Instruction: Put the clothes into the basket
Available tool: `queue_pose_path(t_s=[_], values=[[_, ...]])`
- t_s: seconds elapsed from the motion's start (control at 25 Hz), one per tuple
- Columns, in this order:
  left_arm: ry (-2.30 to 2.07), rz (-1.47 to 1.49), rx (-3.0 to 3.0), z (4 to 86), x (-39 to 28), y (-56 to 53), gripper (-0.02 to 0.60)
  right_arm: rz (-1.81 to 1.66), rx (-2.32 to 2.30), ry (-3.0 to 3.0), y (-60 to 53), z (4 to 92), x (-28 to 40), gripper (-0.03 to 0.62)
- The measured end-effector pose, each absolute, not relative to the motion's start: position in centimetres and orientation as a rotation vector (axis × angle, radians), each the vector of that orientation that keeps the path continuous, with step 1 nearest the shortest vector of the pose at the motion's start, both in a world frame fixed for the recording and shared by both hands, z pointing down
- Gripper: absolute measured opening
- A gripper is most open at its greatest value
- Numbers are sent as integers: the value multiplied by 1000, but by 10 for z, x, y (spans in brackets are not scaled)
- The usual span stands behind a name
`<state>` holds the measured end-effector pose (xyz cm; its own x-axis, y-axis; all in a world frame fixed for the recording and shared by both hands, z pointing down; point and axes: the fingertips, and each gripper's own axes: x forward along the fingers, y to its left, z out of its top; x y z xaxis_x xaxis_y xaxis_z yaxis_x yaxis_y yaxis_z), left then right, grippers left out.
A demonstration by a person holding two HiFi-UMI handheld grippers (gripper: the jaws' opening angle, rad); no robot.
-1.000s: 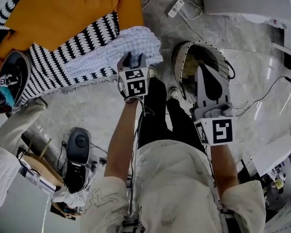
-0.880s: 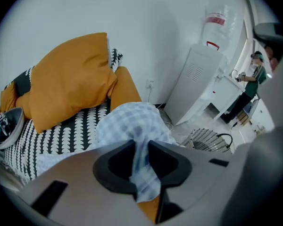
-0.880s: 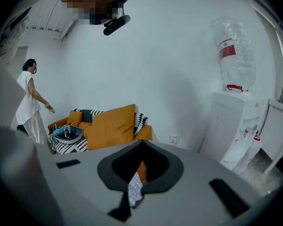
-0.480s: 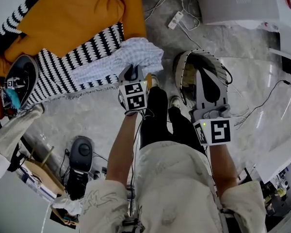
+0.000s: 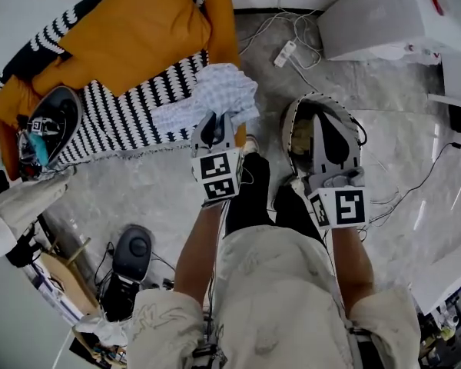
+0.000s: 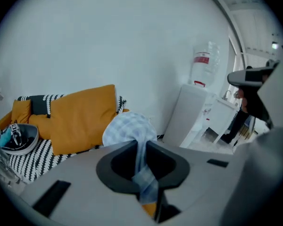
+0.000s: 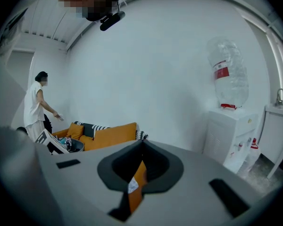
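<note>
A light blue checked cloth (image 5: 215, 91) hangs bunched from my left gripper (image 5: 215, 127), lifted above the black-and-white throw. In the left gripper view the cloth (image 6: 127, 126) runs down between the jaws of the left gripper (image 6: 142, 147), which is shut on it. My right gripper (image 5: 326, 118) lies over the woven basket (image 5: 292, 121) on the floor by the person's feet. In the right gripper view the right gripper (image 7: 141, 149) is shut on an orange strap (image 7: 137, 180) with a white tag. Whether that strap belongs to the basket I cannot tell.
An orange sofa cushion (image 5: 138, 29) and the striped throw (image 5: 115, 118) fill the upper left, with a dark bowl (image 5: 50, 121) of small items. A power strip (image 5: 286, 52) and cables lie on the floor. A white water dispenser (image 5: 392, 10) stands upper right. Another person (image 7: 35, 105) stands by the sofa.
The left jaws have closed on the checked cloth and raised it, so it is gathered up off the throw. The right gripper has also risen a little.
</note>
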<state>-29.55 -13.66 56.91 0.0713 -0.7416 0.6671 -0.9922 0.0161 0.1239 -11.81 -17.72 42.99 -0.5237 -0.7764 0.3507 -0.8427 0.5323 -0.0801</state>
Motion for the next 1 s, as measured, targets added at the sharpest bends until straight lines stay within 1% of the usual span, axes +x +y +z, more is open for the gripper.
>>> queue_pose_path(t_s=[0.28,0.6,1.0], values=[[-1844,421,1870,475,-266,-131,49,255,1412,-2577,-163,378,-83,-12],[-1883,310,2033,379,-200,-116,49,159,1551,-2614,-141,319,-15,-12],[-1862,221,2197,311,-118,-93,49,85,1752,-2561,-99,279,86,-12]])
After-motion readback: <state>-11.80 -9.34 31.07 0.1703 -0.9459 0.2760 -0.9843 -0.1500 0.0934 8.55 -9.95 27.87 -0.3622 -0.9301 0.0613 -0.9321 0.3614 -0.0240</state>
